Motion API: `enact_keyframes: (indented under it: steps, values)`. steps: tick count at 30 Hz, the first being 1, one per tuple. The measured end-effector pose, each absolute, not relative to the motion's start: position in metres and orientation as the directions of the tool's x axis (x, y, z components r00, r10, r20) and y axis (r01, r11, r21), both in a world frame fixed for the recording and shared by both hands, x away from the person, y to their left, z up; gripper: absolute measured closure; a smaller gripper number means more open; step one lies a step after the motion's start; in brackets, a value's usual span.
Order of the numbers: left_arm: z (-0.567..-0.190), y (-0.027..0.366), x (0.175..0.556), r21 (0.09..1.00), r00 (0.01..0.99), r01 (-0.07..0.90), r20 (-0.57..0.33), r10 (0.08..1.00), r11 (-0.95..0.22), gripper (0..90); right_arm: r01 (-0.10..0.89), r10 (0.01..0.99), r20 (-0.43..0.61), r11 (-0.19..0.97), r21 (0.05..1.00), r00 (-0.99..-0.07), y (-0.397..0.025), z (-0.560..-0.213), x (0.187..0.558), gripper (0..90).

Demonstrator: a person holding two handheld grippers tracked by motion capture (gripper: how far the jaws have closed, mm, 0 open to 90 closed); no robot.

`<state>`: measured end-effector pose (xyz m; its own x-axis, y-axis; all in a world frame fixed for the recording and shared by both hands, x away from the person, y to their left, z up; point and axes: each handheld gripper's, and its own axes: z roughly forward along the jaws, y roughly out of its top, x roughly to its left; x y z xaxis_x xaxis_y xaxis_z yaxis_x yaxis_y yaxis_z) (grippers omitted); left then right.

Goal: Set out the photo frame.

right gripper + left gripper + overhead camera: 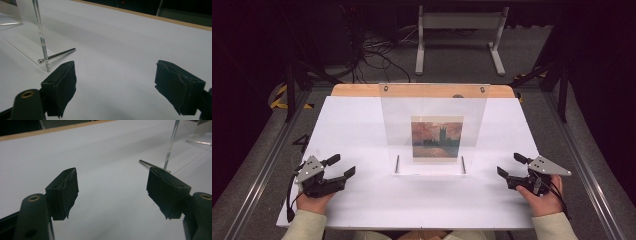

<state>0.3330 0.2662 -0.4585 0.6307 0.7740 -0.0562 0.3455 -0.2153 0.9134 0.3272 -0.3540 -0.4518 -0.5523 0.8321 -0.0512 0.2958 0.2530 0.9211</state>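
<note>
A clear acrylic picture frame (434,105) stands upright in the middle of the white table (357,125), with a sunset painting print (436,138) inside it. Two thin metal pins (397,164) stick out at its base. My left gripper (342,165) rests open on the table to the frame's left, with nothing between its jaws. My right gripper (510,165) is open and empty on the frame's right. In the left gripper view, the open left gripper (112,190) faces a pin (150,165) and the acrylic edge (171,142). In the right gripper view, the right gripper (116,85) faces a pin (58,55) and the acrylic edge (41,32).
A wooden strip (357,90) runs along the table's far edge. Beyond it on the floor are cables (377,50) and a white stand (459,30). Metal rails (587,170) flank the table on both sides.
</note>
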Motion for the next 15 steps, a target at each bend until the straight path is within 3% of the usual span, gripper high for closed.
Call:
enact_keyframes:
  steps: [15]
  values:
    - [-0.4593,0.2622,0.3342,0.906,0.639,0.341,-0.03,0.769,-0.249,25.2,0.293,0.833,-0.06,0.26,0.92,-0.55,-0.3533,-0.4516,0.3269,17.3]
